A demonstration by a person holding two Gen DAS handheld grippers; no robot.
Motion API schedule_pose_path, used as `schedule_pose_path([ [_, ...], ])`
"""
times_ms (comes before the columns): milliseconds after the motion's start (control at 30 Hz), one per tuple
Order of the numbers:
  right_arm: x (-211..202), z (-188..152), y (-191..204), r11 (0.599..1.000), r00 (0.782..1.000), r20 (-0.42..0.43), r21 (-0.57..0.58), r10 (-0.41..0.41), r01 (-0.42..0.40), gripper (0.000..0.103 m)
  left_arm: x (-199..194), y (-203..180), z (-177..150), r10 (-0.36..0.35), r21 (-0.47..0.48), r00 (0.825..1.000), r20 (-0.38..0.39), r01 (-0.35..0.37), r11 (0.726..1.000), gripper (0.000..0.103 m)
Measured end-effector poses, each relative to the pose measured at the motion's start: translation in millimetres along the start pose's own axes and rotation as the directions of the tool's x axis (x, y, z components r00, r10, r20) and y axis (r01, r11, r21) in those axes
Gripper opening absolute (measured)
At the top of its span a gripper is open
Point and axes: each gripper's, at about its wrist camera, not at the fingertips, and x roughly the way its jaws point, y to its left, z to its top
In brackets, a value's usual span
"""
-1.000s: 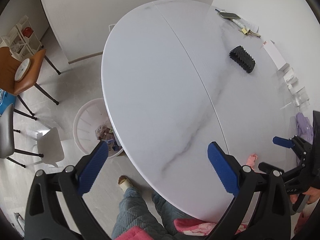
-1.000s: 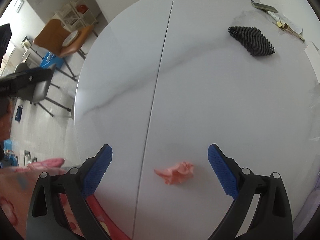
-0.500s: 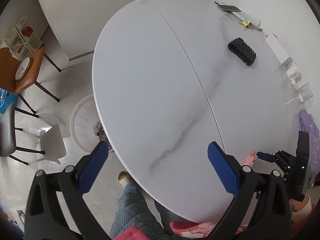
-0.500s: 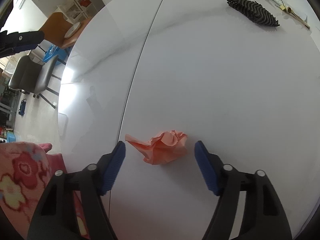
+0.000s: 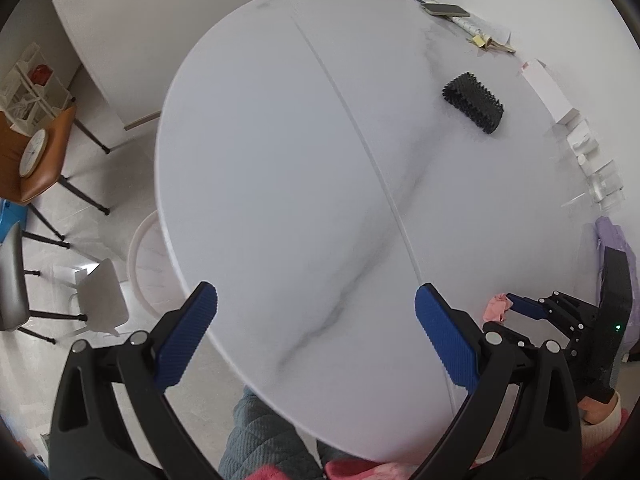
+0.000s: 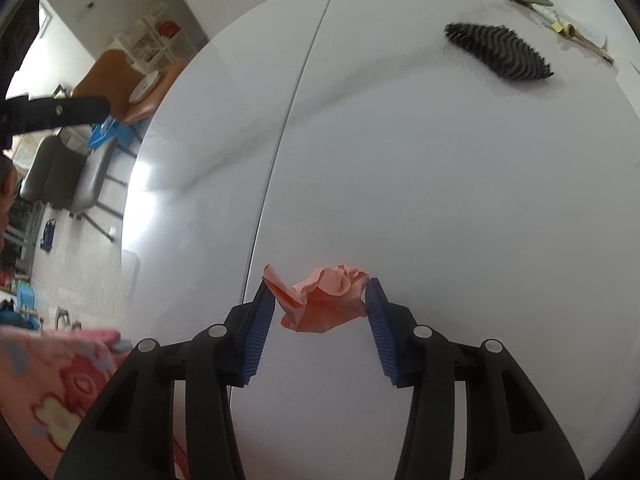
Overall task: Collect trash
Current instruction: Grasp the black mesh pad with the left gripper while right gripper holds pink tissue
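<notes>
A crumpled pink paper (image 6: 324, 300) lies on the round white marble table (image 6: 440, 160) near its front edge. My right gripper (image 6: 320, 300) is down at the table with its blue pads touching both sides of the paper, closed on it. The paper also shows in the left wrist view (image 5: 496, 306), with the right gripper (image 5: 520, 305) at it. My left gripper (image 5: 316, 300) is wide open and empty, held above the table's front left part. A white trash bin (image 5: 140, 248) stands on the floor, mostly hidden under the table's left edge.
A black ridged object (image 5: 474, 102) lies at the table's far right. A phone (image 5: 446, 9), papers, white boxes (image 5: 552, 94) and clear cups (image 5: 606, 188) line the right rim. Chairs (image 5: 36, 160) stand on the floor to the left. The person's legs (image 5: 268, 440) are below the front edge.
My right gripper moved down and forward around the pink paper and its jaws narrowed from wide open until they touch it. The left gripper shifted rightward over the table, hiding more of the bin.
</notes>
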Motion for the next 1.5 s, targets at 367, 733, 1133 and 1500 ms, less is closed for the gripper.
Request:
schedule_pose_path([
  [367,-28,71,-83,0.971,0.989,0.129,0.233,-0.078,0.046,0.047,63,-97,117,-0.106,0.141,0.994,0.020,0.102,0.985,0.095],
  [733,-36,121,-174,0.933,0.972,0.182,0.352,-0.148,0.076,0.047,146,-201,232,-0.189,0.241,0.982,0.002,0.183,0.953,0.095],
  [1133,-31,126,-215,0.912,0.965,0.215,0.408,-0.149,0.049,0.048,209,-220,257,-0.176,0.232,0.979,-0.100,0.195,0.953,0.073],
  [1500,-36,120,-210,0.911,0.964,0.226,0.412,-0.139,0.034,0.048,190,-230,243,-0.186,0.230,0.980,-0.074,0.198,0.953,0.014],
])
